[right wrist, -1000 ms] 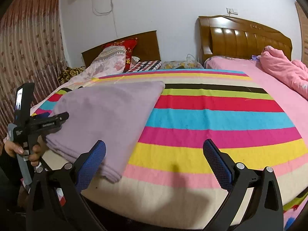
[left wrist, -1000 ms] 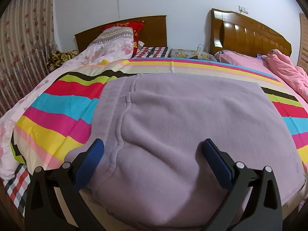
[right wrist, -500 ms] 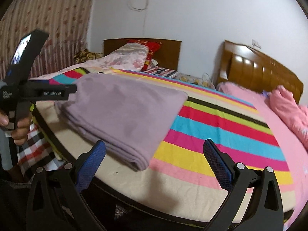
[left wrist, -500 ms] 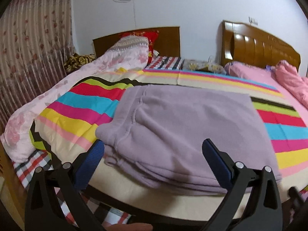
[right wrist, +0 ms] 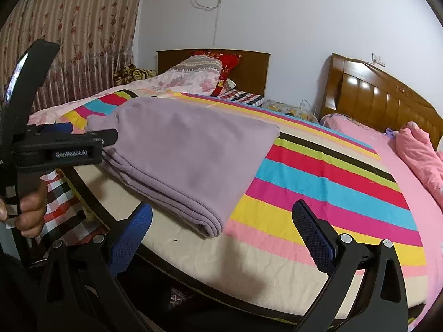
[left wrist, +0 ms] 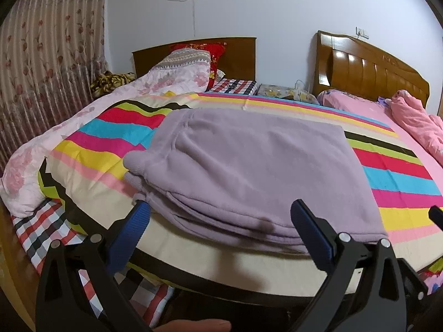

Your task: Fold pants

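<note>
The lilac fleece pants [left wrist: 249, 166] lie folded in a thick flat stack on the striped blanket [left wrist: 401, 171], near the bed's front edge. In the right wrist view the same pants [right wrist: 180, 149] sit at the left, folded edge toward me. My left gripper [left wrist: 221, 221] hangs open just off the bed's edge, in front of the stack, nothing between its blue pads [left wrist: 133, 224]. My right gripper [right wrist: 221, 229] is open too, back from the bed, to the right of the pants. The left gripper's body [right wrist: 55, 149] shows in the right wrist view, held by a hand [right wrist: 27, 210].
A pink floral quilt [left wrist: 69, 127] and pillows [left wrist: 188, 63] lie at the left and back. A second bed with a pink sheet [left wrist: 387, 116] and a bundled pink cover [left wrist: 415, 121] stands at the right. Checked sheet [left wrist: 41, 235] hangs below the blanket. Floral curtain [left wrist: 41, 55] at left.
Both grippers have pulled back from the bed and away from the pants; the folded stack now lies farther off. The right wrist view has swung left toward the pants.
</note>
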Tool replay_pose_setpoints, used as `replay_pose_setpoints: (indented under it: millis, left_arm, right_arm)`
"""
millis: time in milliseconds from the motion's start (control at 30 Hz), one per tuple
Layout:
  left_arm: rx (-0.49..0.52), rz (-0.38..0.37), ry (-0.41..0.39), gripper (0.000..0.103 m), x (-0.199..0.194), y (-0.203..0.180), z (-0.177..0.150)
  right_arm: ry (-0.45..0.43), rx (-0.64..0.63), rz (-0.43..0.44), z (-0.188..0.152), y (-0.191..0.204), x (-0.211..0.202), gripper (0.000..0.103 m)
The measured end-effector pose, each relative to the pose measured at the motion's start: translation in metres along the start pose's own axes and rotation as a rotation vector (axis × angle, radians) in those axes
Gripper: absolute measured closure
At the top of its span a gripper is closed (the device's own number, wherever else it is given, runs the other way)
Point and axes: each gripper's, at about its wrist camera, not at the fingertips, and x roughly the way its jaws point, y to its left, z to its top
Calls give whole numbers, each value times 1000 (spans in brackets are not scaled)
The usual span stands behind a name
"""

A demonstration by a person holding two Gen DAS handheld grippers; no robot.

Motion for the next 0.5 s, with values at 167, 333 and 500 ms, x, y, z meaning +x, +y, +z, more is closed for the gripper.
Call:
replay_pose_setpoints:
  millis: [167, 333, 500]
  left_arm:
    - [-1, -1, -26, 1, -10, 3, -4]
    - [14, 9, -40, 1, -18, 7, -10]
    - [21, 12, -31, 1, -19, 5, -10]
  right_arm:
    - [24, -6, 10, -8, -1, -7, 5]
    - [32, -19, 1, -15, -1, -15, 5]
    - [38, -14, -8, -16, -2, -17, 5]
